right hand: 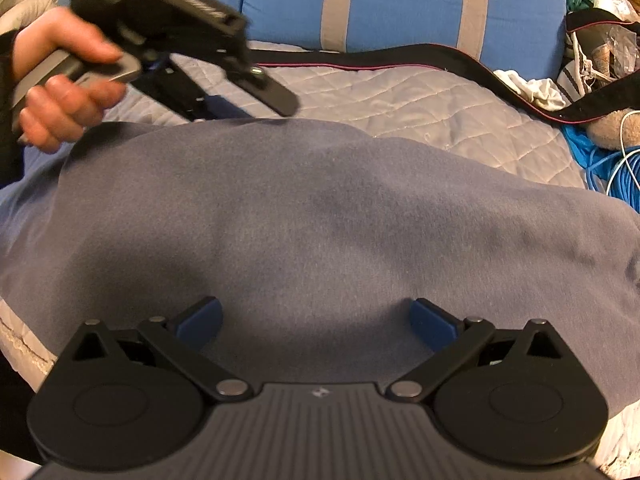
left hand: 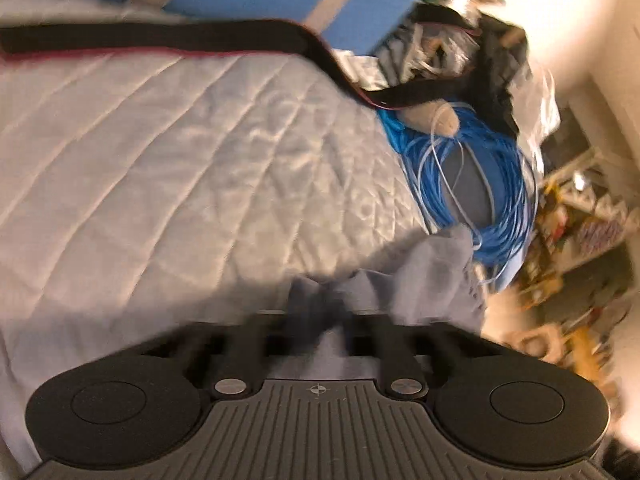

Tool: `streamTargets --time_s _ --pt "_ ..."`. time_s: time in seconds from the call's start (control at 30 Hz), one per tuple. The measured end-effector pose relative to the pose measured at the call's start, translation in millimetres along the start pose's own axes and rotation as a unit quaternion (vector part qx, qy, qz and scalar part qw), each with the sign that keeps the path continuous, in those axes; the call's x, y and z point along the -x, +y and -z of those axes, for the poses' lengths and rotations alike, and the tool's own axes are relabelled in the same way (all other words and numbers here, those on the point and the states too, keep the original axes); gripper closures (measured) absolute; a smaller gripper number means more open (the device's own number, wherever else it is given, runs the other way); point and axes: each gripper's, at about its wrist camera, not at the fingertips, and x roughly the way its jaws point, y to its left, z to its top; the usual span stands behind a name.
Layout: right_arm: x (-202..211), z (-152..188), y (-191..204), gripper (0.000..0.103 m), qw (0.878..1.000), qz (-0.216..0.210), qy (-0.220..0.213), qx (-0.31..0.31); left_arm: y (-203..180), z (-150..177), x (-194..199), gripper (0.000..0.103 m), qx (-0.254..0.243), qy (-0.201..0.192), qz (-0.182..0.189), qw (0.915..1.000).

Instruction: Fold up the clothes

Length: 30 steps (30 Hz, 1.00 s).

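The right gripper sits nearest its camera, tilted down, its blue-padded fingers spread wide apart with nothing between them, poised over the grey-blue garment. That garment lies spread across the quilted grey bedcover, filling most of the right wrist view. At the upper left, a hand grips the handle of the left gripper, angled downward at the garment's far edge. In the blurred left wrist view the left gripper's jaws are drawn together, pinching a bunched fold of the garment. A black strap and a blue cable coil lie beyond.
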Motion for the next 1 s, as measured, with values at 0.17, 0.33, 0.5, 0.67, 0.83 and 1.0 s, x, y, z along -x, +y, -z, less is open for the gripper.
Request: streamTargets --time_s 0.17,0.33,0.5,0.67,0.83,1.0 --pt "4 -2 0 0.0 1.0 -0.001 -0.015 0.011 -39 12 18 0.099 -0.077 -0.044 -0.014 0.996" --pt "9 -6 14 0.0 0.998 0.007 -0.044 0.051 -81 36 35 0.099 -0.156 -0.076 -0.012 0.9848" --pt "9 -15 28 0.0 0.995 -0.029 -0.053 0.077 -119 78 26 0.099 -0.263 -0.05 -0.015 0.9635" --pt "4 -21 42 0.0 0.993 -0.077 -0.025 0.091 -120 101 6 0.098 -0.287 -0.004 -0.02 0.9576" --pt "-2 -34 46 0.0 0.992 -0.076 -0.024 0.096 -102 90 11 0.087 -0.263 -0.012 -0.021 0.9645" --pt "-9 -50 49 0.0 0.992 -0.076 -0.022 0.096 -87 78 19 0.069 -0.245 -0.036 -0.036 0.9683"
